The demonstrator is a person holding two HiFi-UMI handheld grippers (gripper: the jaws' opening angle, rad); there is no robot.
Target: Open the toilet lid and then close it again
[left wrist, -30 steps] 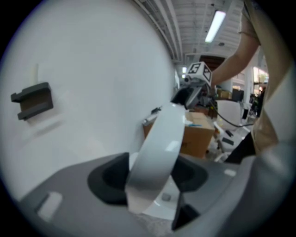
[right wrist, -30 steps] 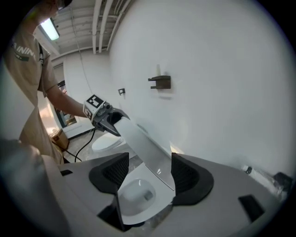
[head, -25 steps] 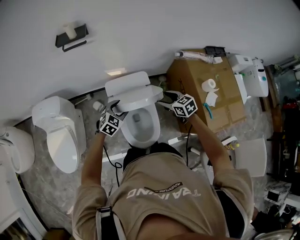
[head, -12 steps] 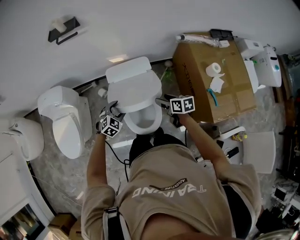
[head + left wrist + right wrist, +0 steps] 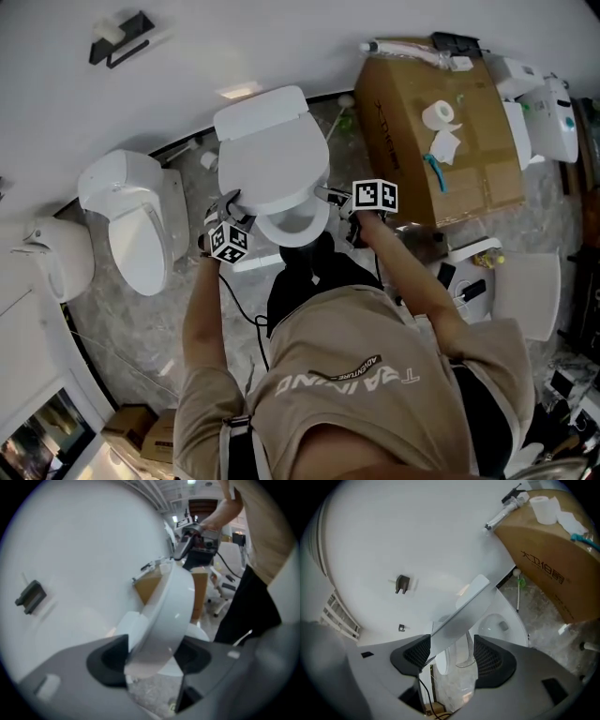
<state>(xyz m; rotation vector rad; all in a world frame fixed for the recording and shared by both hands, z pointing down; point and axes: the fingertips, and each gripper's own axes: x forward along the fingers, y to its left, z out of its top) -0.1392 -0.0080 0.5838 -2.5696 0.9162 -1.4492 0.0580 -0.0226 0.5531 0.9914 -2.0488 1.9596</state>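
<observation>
The white toilet lid [image 5: 272, 164] hangs tilted partway down over the bowl [image 5: 292, 225], only the bowl's front rim showing. My left gripper [image 5: 230, 202] holds the lid's left edge and my right gripper [image 5: 330, 197] its right edge. In the left gripper view the thick lid edge [image 5: 173, 606] fills the gap of the left gripper [image 5: 150, 656], and the right gripper [image 5: 187, 541] shows at the lid's far side. In the right gripper view the lid edge [image 5: 459, 616] runs between the pads of the right gripper [image 5: 450, 656].
A second white toilet [image 5: 141, 230] stands close on the left, with another white fixture [image 5: 56, 258] beyond it. A cardboard box [image 5: 441, 122] with a paper roll [image 5: 438, 114] sits right of the toilet. White parts [image 5: 534, 291] lie on the floor at right.
The lid has swung down from nearly upright to cover most of the bowl. Both grippers have come down and toward the person along with its edges.
</observation>
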